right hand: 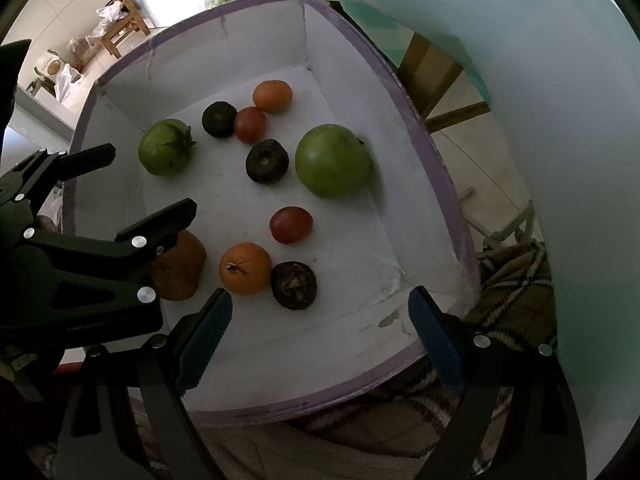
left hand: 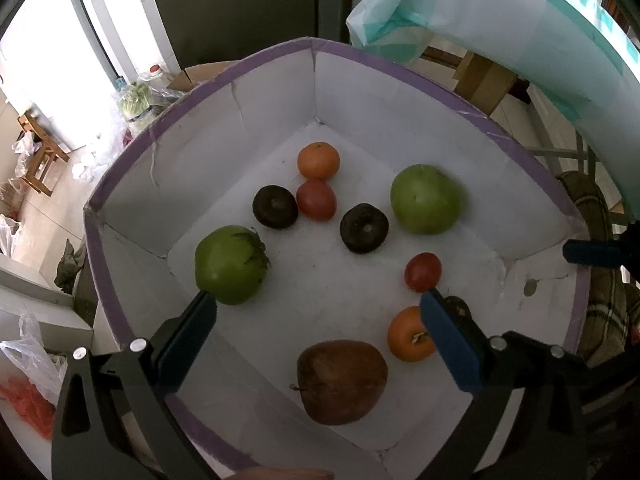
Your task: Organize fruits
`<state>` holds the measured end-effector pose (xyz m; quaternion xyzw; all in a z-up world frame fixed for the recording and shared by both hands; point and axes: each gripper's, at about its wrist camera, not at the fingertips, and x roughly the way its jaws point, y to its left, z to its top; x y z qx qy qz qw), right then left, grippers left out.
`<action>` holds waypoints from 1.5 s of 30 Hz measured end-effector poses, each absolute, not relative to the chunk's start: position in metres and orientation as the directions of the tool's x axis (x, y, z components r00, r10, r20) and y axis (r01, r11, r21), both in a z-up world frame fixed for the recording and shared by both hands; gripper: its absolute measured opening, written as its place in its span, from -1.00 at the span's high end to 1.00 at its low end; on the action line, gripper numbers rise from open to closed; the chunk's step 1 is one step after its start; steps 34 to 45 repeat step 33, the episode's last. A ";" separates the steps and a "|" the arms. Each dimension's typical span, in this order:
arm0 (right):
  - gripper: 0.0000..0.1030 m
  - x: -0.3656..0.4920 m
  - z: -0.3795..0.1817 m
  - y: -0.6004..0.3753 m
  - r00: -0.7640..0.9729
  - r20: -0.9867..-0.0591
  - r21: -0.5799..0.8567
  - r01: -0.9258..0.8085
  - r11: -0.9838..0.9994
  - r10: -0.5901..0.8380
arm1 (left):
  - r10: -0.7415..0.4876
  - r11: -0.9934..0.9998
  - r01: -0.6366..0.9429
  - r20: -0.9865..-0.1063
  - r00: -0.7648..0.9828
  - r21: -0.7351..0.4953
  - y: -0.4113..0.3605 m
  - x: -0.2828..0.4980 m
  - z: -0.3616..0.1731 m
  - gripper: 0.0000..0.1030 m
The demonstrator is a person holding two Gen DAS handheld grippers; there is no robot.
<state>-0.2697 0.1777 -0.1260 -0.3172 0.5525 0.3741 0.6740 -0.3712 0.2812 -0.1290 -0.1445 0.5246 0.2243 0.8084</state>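
So both my grippers hang over the white box [left hand: 400, 92], pointing down, left gripper [left hand: 320, 312] and right gripper [right hand: 320, 312] each spread wide with nothing between the pads, I'd say to pick a first fruit. The fruits lie scattered on its floor (oranges, tomatoes, green ones unsorted). My left finger hides part of the brown pear [right hand: 180, 268].

White box [left hand: 360, 92], purple-edged rim, frame centre. Contents: two green fruits [left hand: 231, 265] mid-left and [left hand: 425, 199] upper right; three oranges, one at top [left hand: 318, 160]; two red tomatoes [left hand: 316, 200], [left hand: 423, 271]; two dark round fruits [left hand: 275, 207], [left hand: 364, 228]; brown pear [left hand: 342, 382] at bottom. Left gripper [left hand: 318, 334]: jaws wide apart, holding nothing.
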 end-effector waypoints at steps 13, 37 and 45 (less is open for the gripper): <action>-0.68 -0.270 -0.126 0.178 0.111 -0.982 -0.016 -0.857 0.515 0.154 | 0.212 0.851 -0.525 -0.915 0.343 0.001 0.286 -0.373 -0.132 -0.97; -0.68 -0.279 -0.109 0.172 0.119 -0.970 -0.002 -0.875 0.484 0.211 | 0.273 0.843 -0.532 -0.912 0.306 0.074 0.288 -0.376 -0.114 -0.97; -0.68 -0.279 -0.109 0.172 0.119 -0.970 -0.002 -0.875 0.484 0.211 | 0.273 0.843 -0.532 -0.912 0.306 0.074 0.288 -0.376 -0.114 -0.97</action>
